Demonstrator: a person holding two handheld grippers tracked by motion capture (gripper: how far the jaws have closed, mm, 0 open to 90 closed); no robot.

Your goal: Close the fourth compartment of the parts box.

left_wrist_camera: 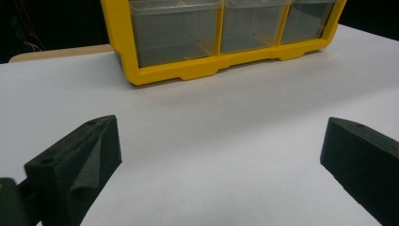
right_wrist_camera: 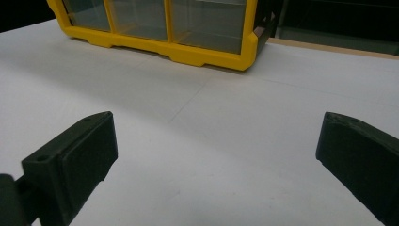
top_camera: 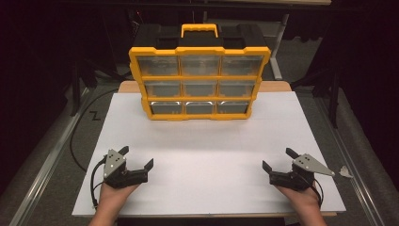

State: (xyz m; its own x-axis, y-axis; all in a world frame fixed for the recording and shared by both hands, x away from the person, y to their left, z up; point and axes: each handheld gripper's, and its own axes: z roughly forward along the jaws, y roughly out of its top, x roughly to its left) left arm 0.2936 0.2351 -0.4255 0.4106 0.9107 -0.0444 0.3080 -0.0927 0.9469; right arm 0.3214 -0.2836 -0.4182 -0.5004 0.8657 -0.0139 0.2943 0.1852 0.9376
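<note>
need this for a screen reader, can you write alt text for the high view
A yellow-and-black drawer organizer with nine clear drawers stands upright at the far side of a white table. Near the front edge, a person's hands hold the left gripper and right gripper, both open and empty, apart from it.

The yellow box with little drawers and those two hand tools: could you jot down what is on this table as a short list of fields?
surface: white table
main thing: yellow organizer, upright at the far middle of the table
drawers: nine clear ones, three rows of three, all pushed in
top: yellow carry handle
left gripper: near left, fingers wide open, nothing between them
right gripper: near right, fingers wide open, nothing between them
contact: neither gripper touches the organizer
</note>
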